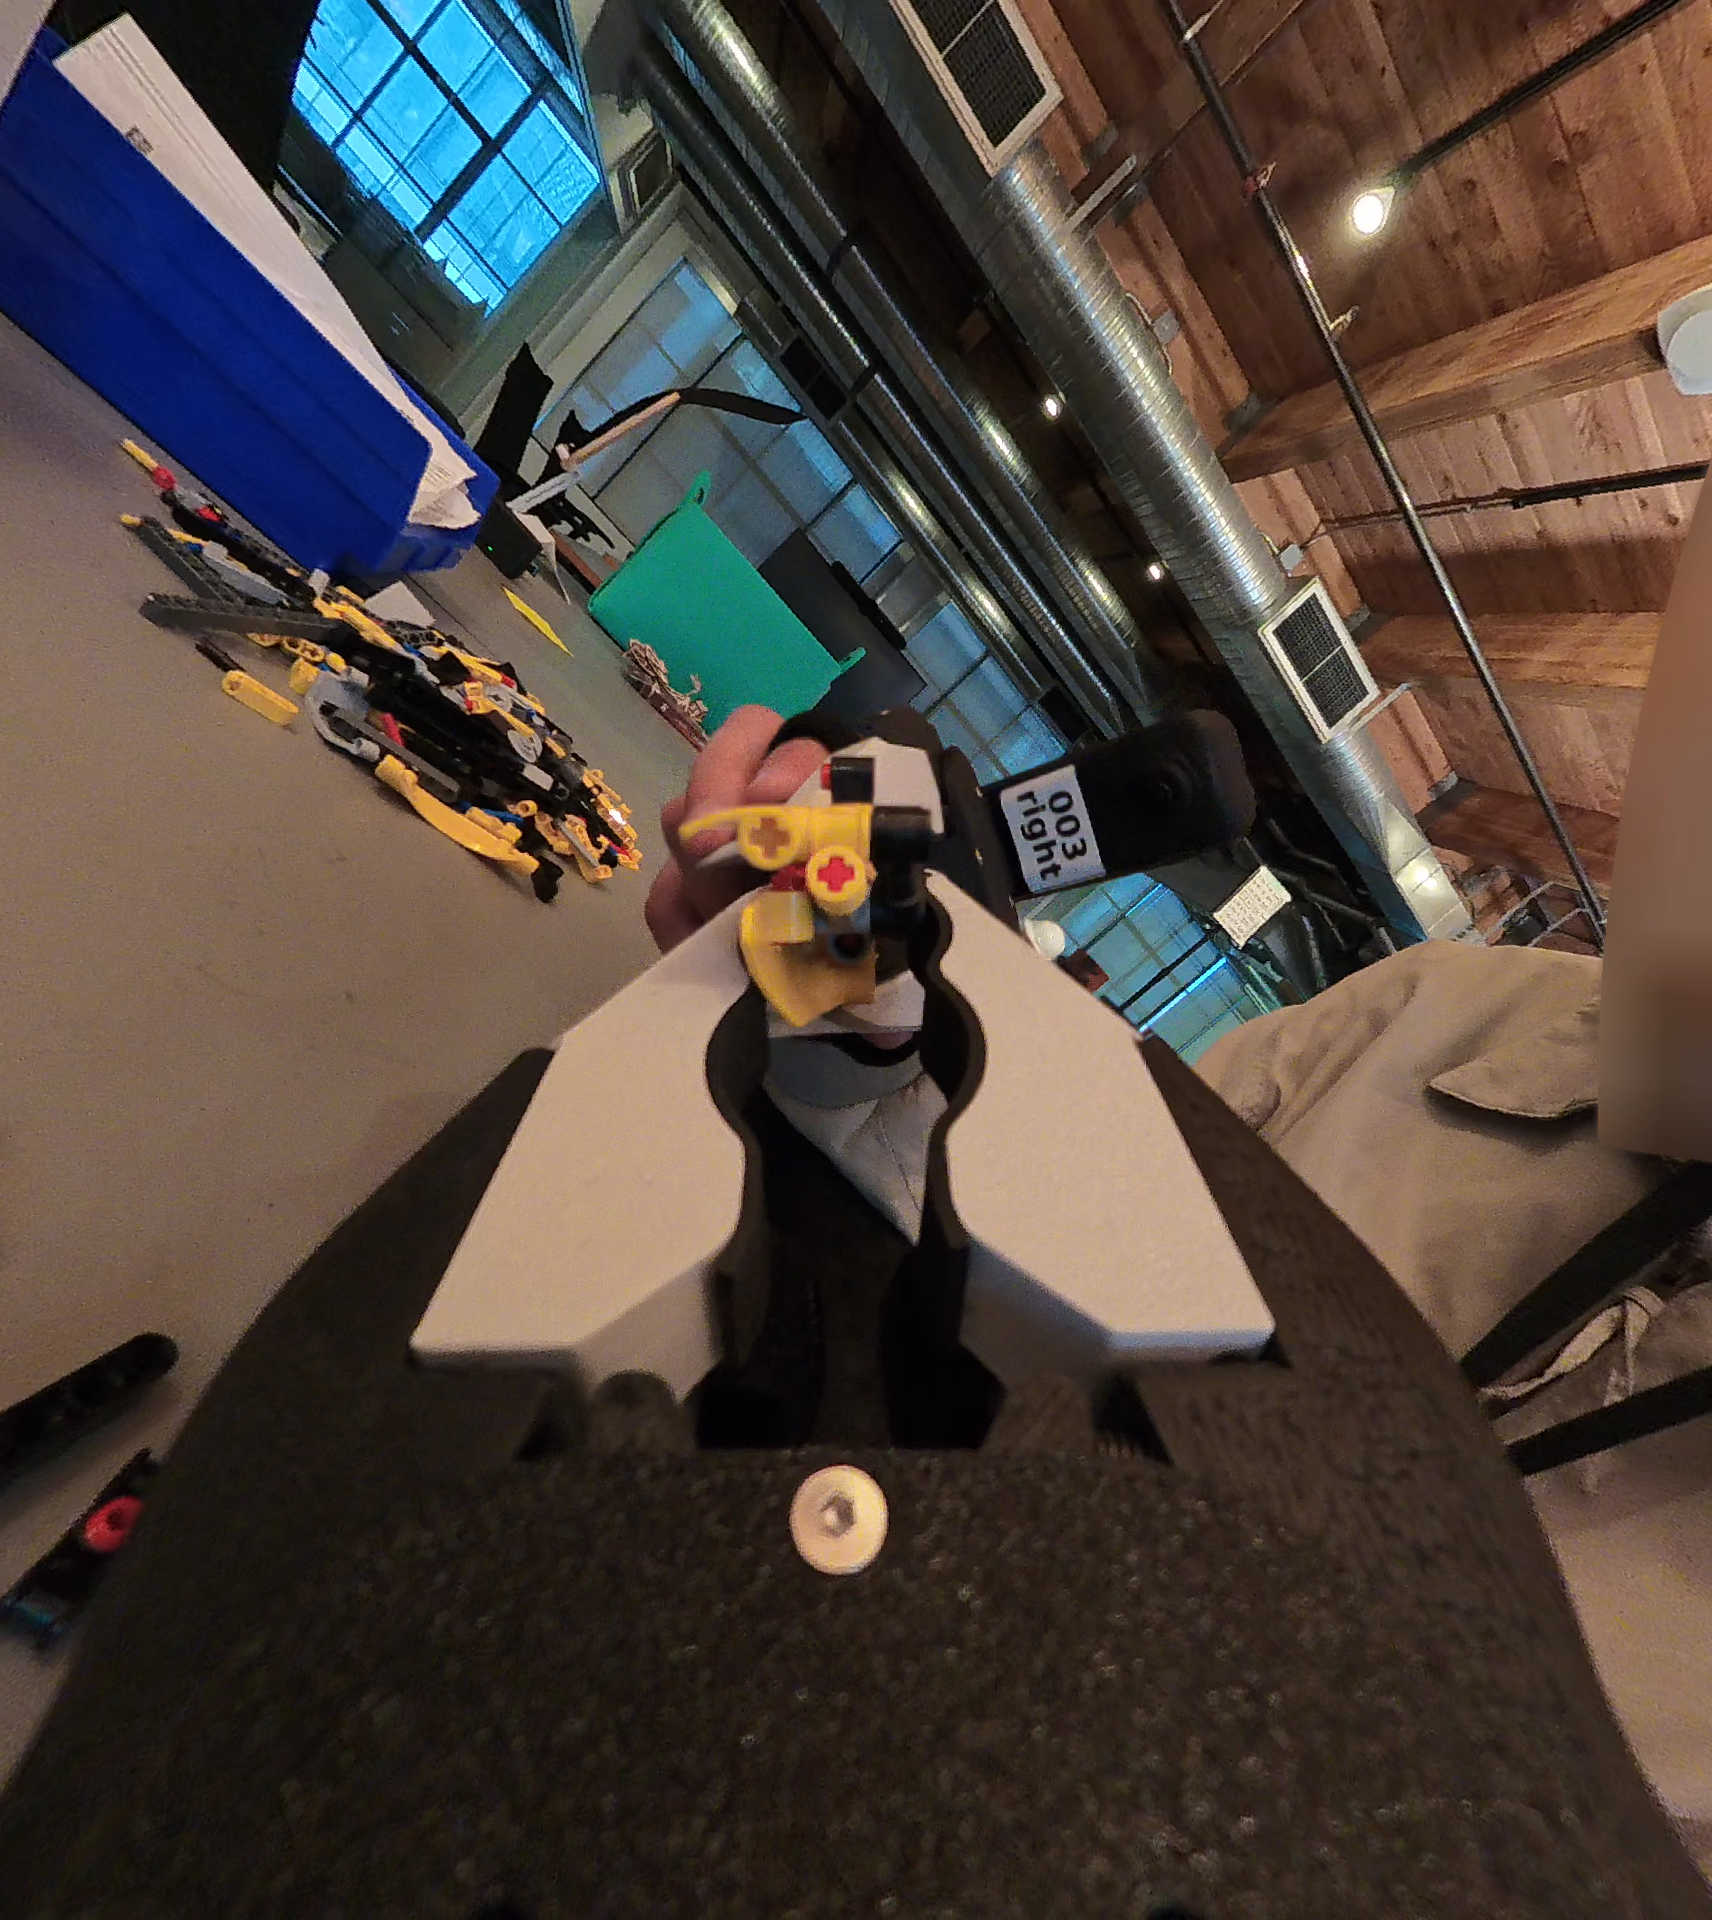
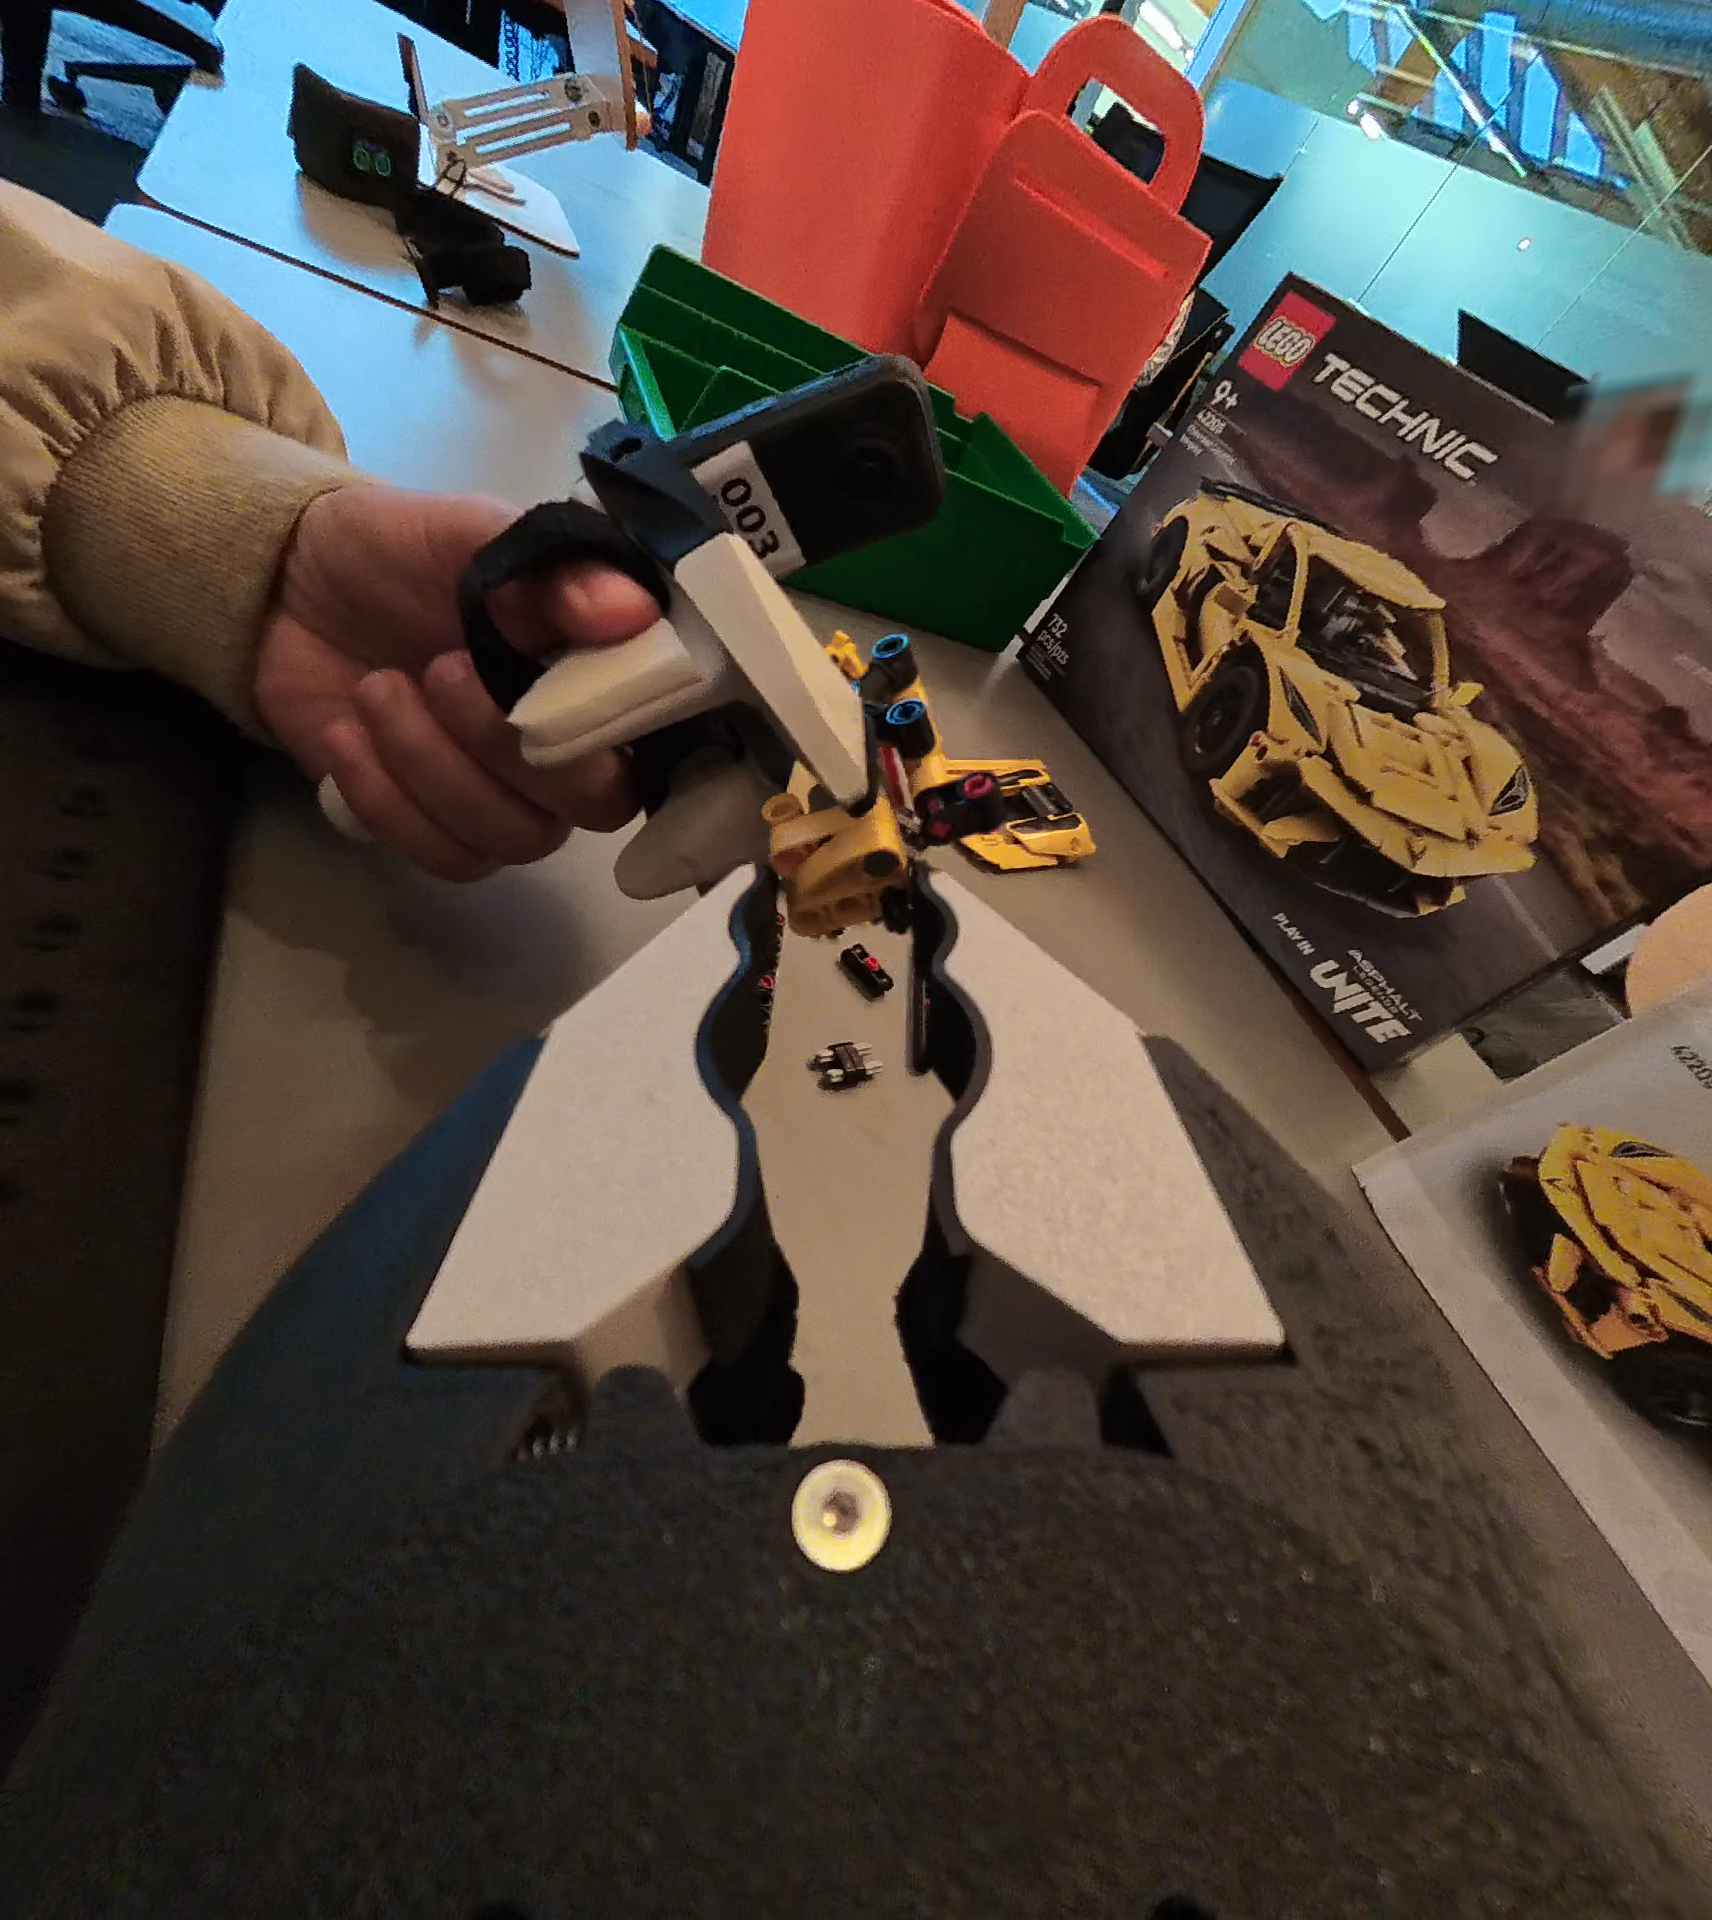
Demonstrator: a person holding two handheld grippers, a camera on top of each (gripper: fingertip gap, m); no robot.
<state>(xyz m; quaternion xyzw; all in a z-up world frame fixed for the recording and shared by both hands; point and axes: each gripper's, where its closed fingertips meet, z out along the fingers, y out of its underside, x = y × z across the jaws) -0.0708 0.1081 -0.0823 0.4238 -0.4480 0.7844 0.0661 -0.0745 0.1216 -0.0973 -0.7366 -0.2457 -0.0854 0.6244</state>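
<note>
A small yellow brick assembly (image 1: 810, 862) with red and black pins is held in the air between both grippers. My left gripper (image 1: 847, 940) is shut on its lower end. My right gripper (image 2: 841, 894) is shut on the same assembly (image 2: 831, 862) from the opposite side. In the left wrist view one white finger (image 1: 893, 774) of the right gripper shows behind the assembly, with a hand around it. In the right wrist view the left gripper (image 2: 821, 821) comes in from the upper left, held by a hand in a tan sleeve (image 2: 104, 436).
A pile of yellow and black pieces (image 1: 457, 727) lies by a blue bin (image 1: 187, 312); black beams (image 1: 21, 1423) lie near. On the table (image 2: 364, 1039) are a yellow sub-assembly (image 2: 1018, 821), small black pins (image 2: 862, 971), a green bin (image 2: 935, 499), an orange bag (image 2: 935, 208), a car-picture box (image 2: 1351, 675) and a booklet (image 2: 1610, 1299). Less than 4 cm separates the two grippers' tips.
</note>
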